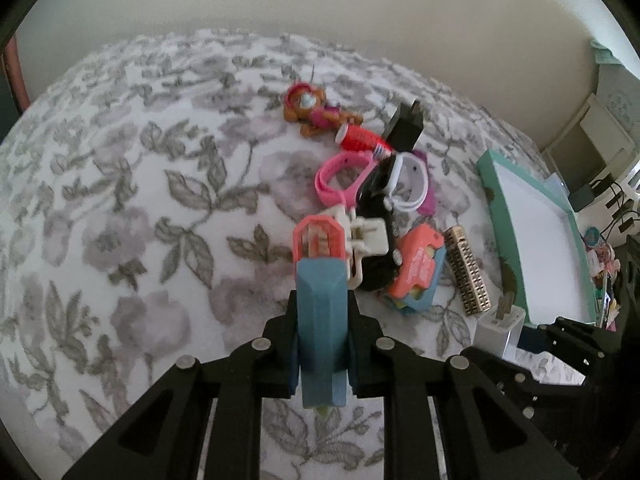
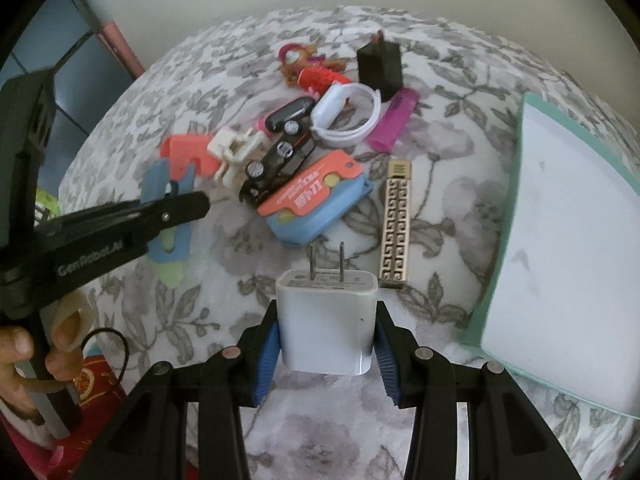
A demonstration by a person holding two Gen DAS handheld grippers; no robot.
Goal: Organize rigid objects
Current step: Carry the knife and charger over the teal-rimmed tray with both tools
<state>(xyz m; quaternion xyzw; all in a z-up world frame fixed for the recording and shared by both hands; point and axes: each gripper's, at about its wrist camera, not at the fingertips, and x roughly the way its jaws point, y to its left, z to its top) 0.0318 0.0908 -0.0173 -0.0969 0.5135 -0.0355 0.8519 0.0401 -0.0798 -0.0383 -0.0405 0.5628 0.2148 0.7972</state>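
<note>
White charger (image 2: 328, 320), teal-rimmed tray (image 2: 516, 184), grey floral bedspread (image 2: 180, 312).

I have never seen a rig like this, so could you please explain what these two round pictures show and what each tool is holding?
A person holds two handheld grippers, each carrying a fisheye camera looking along its jaws. In the left wrist view, the left gripper is shut on a blue and coral plastic toy. In the right wrist view, the right gripper is shut on a white wall charger. On the floral bedspread lie a black toy car, wristbands, a gold lighter, a black charger and a teal-rimmed tray.
</note>
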